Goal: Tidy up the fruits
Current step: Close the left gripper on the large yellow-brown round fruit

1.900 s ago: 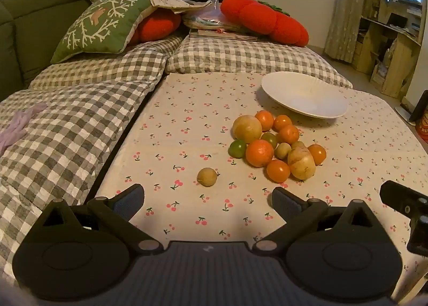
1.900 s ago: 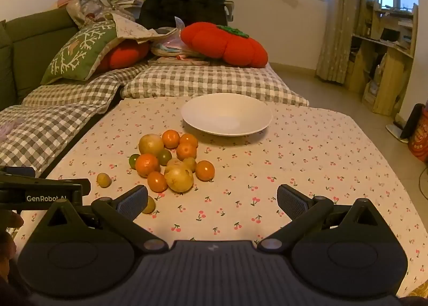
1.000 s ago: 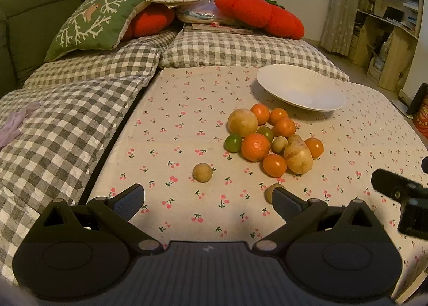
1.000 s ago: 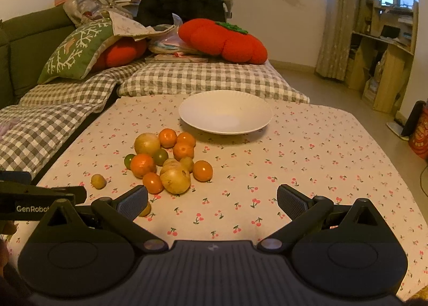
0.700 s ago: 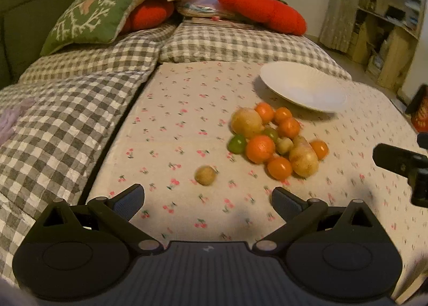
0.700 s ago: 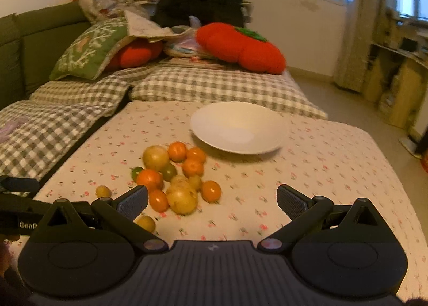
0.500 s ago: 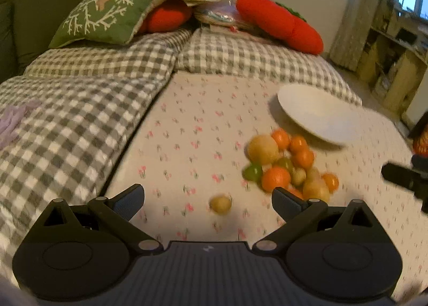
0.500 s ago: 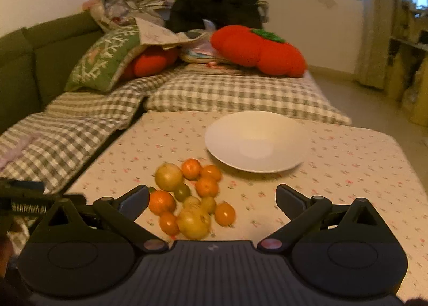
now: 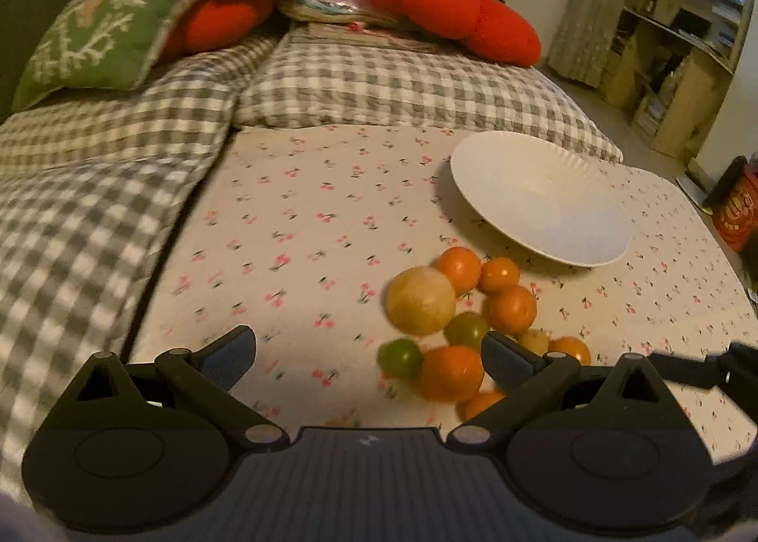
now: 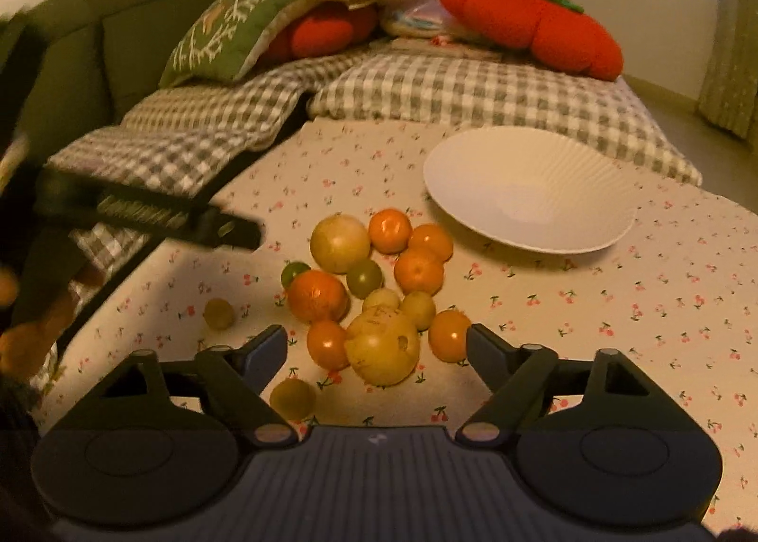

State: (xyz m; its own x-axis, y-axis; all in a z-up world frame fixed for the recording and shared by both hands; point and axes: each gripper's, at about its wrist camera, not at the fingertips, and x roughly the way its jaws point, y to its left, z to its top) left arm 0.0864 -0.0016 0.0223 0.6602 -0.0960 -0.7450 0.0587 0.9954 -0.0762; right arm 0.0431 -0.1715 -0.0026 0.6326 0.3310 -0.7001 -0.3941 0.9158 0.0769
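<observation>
Right gripper [image 10: 376, 343] fingers closing around the pear [image 10: 383, 347], apparently not yet touching. Left gripper [image 9: 367, 350] fingers apart, empty. Plate [image 10: 592, 229] at 1 o'clock of fruit pile [image 10: 379, 276].

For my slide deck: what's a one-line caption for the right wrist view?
Right tongs closing over a yellow fruit in the pile, gripping nothing; white plate empty beyond.

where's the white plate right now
In both wrist views the white plate sits empty on the cherry-print cloth, up and right of the fruit pile, just in front of the checked cushion.
</observation>
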